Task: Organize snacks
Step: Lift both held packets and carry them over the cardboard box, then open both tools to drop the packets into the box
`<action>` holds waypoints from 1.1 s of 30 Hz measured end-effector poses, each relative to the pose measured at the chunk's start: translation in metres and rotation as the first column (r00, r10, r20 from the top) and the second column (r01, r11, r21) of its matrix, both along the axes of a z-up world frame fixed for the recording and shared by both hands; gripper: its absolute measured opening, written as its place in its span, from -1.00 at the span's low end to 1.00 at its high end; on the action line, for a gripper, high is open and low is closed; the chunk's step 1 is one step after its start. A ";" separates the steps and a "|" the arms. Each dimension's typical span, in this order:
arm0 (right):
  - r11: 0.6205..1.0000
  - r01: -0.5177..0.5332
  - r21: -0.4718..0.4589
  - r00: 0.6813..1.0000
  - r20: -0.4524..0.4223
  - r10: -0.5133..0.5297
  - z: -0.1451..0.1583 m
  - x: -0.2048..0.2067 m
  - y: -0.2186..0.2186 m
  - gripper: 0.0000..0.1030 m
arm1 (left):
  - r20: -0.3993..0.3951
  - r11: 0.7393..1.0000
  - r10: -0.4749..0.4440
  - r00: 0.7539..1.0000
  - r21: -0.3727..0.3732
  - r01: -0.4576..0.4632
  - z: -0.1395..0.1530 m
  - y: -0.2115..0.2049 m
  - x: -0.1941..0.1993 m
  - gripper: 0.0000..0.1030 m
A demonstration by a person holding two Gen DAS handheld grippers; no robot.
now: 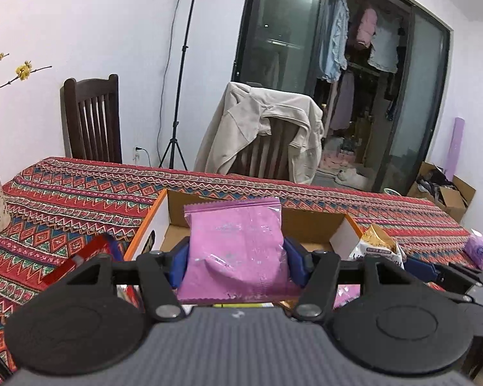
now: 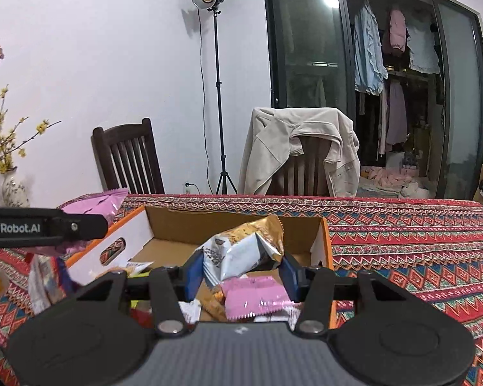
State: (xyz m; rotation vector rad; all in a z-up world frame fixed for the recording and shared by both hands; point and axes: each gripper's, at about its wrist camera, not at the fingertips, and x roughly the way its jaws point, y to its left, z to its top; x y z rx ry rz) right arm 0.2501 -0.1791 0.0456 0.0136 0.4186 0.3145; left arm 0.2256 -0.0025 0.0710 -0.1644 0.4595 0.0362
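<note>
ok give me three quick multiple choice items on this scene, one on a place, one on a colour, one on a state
1. Where is the cardboard box?
A. on the patterned tablecloth
B. on a chair
C. on the floor

2. What colour is the packet in the left gripper?
A. green
B. pink
C. black

3. What state is the right gripper in?
A. wide open, empty
B. out of view
C. shut on a gold and white packet

Answers:
1 A, the tablecloth shows around the box.
2 B, its foil is plainly pink.
3 C, both blue pads press its sides.
</note>
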 end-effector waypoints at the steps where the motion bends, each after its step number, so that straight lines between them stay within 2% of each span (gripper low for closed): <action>1: 1.000 0.001 0.001 1.000 0.000 -0.001 -0.001 0.005 0.001 -0.04 | 0.000 1.000 0.007 1.000 -0.003 -0.007 -0.001 0.001 0.005 0.19; 11: 0.999 0.022 0.030 1.000 -0.019 -0.022 -0.025 0.043 0.006 -0.04 | -0.005 0.996 0.081 0.997 -0.036 -0.081 -0.026 0.015 0.042 0.19; 14: 1.000 0.011 0.028 1.000 -0.023 -0.011 -0.034 0.046 0.007 -0.04 | -0.029 0.997 0.078 0.997 -0.017 -0.079 -0.037 0.014 0.050 0.19; 24: 1.000 0.021 0.013 0.999 -0.030 -0.020 -0.045 0.046 0.007 -0.03 | -0.041 0.998 0.065 0.997 -0.002 -0.065 -0.049 0.013 0.049 0.19; 27: 1.000 0.017 0.016 0.999 -0.029 -0.016 -0.044 0.043 0.006 0.08 | -0.023 0.998 0.060 0.998 -0.014 -0.061 -0.047 0.014 0.044 0.22; 29: 1.000 0.016 0.022 0.999 -0.035 -0.016 -0.044 0.043 0.006 0.33 | 0.001 0.998 0.063 0.998 -0.020 -0.063 -0.045 0.014 0.040 0.55; 33: 0.999 0.027 0.033 0.999 -0.042 -0.025 -0.044 0.043 0.004 0.47 | 0.040 0.998 0.060 0.997 -0.036 -0.058 -0.041 0.015 0.035 0.86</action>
